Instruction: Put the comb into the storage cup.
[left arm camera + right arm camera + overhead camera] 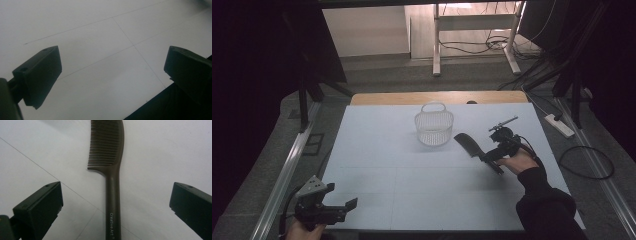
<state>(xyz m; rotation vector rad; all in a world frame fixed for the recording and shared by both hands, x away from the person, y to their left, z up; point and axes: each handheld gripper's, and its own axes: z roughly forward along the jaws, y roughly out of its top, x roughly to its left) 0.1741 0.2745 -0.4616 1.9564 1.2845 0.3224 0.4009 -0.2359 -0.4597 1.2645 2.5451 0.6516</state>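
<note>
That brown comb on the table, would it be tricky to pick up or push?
The comb lies flat on the table, so it probably slides rather than rolls. Its thin handle looks smooth and stiff, likely light but perhaps slippery. The fine teeth seem the part likeliest to bend.

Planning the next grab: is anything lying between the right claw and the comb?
Nothing visible does. The comb lies flat on the table with its handle between the right claw's open jaws; the basket stands apart beyond it.
</note>
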